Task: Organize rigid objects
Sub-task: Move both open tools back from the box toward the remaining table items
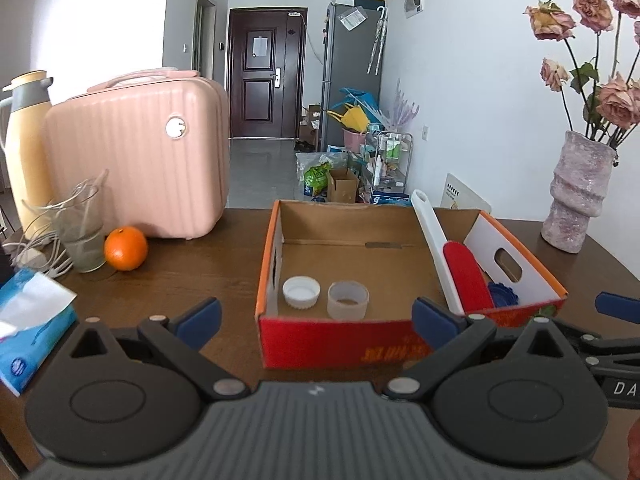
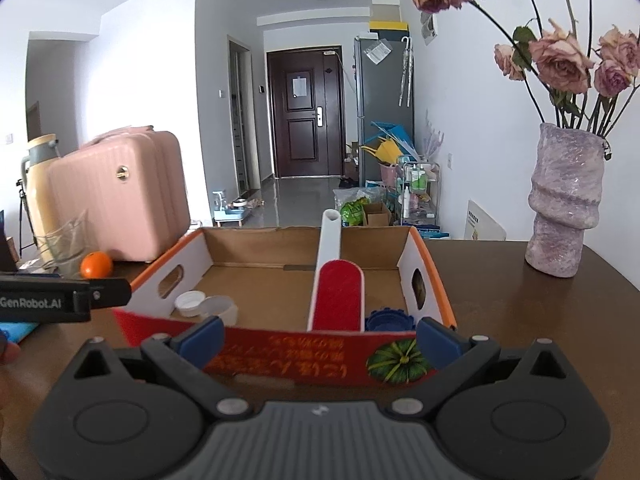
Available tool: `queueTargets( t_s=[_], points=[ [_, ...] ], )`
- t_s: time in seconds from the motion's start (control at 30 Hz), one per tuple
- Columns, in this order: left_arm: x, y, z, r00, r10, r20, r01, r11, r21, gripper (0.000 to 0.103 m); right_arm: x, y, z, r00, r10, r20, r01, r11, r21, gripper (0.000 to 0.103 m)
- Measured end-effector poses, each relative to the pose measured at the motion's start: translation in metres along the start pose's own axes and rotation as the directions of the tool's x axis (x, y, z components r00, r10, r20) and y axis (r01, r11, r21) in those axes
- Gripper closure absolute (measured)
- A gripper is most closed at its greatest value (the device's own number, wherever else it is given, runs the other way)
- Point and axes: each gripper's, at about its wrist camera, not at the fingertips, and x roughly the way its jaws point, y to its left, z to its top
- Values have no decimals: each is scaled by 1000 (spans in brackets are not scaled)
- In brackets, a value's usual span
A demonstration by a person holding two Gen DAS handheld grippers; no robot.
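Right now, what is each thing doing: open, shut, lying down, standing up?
Left tongs: open, empty.
Right tongs: open, empty.
Cardboard box: open-topped.
White cap: in box, opening upward.
Lint brush: leaning on box's back wall.
Vase: upright.

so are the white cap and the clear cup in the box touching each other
Apart. The left wrist view shows a strip of bare cardboard floor between the white cap and the clear cup.

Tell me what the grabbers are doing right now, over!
Left gripper open, empty. Right gripper open, empty. Cardboard box holds white cap, translucent cap, red lint brush, blue lid. Nothing blocking, over.
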Motion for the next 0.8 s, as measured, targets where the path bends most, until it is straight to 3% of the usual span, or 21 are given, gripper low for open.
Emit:
queueTargets(
  t_s=[0.8],
  points=[
    [-77, 27, -65, 998, 38, -52, -36, 999, 29, 0, -77, 42, -57, 998, 23, -54, -25, 999, -35, 1]
  ],
)
